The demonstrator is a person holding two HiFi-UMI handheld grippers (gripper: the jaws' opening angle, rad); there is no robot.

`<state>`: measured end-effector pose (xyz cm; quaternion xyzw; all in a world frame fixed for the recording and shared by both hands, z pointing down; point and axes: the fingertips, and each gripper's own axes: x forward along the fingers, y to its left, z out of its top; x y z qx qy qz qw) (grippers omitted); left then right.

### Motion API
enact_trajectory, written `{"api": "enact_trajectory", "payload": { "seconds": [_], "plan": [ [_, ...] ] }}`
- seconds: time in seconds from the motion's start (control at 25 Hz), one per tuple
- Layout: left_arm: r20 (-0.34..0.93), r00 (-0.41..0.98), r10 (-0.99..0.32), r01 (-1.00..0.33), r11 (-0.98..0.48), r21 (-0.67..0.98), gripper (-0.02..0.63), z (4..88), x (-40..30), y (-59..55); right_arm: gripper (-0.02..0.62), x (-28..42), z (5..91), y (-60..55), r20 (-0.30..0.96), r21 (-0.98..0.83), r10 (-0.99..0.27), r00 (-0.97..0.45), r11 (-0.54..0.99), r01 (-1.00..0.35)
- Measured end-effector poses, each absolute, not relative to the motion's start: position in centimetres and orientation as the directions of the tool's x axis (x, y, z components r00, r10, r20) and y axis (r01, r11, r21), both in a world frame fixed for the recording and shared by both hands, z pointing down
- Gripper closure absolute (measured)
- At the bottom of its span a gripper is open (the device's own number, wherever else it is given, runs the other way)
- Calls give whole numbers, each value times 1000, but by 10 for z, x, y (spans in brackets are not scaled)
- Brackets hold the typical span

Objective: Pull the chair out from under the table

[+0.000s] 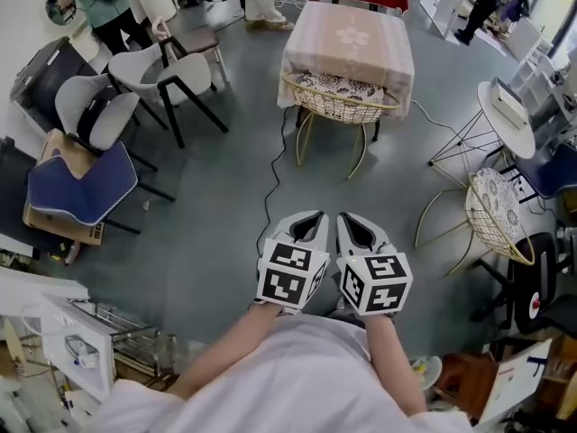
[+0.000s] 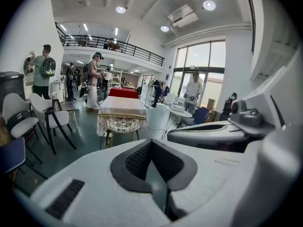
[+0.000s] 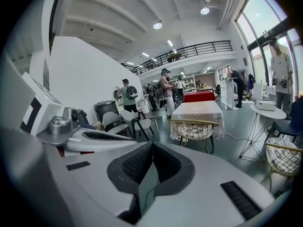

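Observation:
The gold wire chair point(image 1: 338, 99) with a patterned cushion stands tucked against the near edge of the table point(image 1: 350, 39), which has a pale pink cloth. Both grippers are held side by side close to my body, well short of the chair, with grey floor between. My left gripper point(image 1: 311, 217) is shut with nothing in it, and my right gripper point(image 1: 353, 220) is shut and empty too. The left gripper view shows the chair point(image 2: 122, 123) and table point(image 2: 122, 107) far ahead past the shut left gripper point(image 2: 151, 143). The right gripper view shows the chair point(image 3: 194, 129) beyond the right gripper point(image 3: 152, 145).
A second wire chair point(image 1: 494, 210) and a round white side table point(image 1: 503, 114) stand at the right. White chairs point(image 1: 171, 69) and a blue-cushioned chair point(image 1: 81, 186) line the left. A black cable point(image 1: 270, 188) runs across the floor. People point(image 2: 94, 79) stand at the back.

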<state>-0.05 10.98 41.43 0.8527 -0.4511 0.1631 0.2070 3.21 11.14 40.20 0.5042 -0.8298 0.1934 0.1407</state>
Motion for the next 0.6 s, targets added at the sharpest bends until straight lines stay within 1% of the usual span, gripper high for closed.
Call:
{"api": "enact_trajectory", "payload": {
  "seconds": [0.24,0.44,0.6],
  "plan": [
    [463,547,-698,-833,-507,219,601,417,-19,110,592,10,403,116,428,-177,-773,-469,437,-882],
    [456,553,-697,-829,-515,219,601,412,-26,110,594,0,391,116,382,-130,-795,-472,459,-879],
    [462,556,-691,-826,-519,218,601,415,-20,109,592,6,389,115,386,-76,-802,-456,465,-882]
  ]
}}
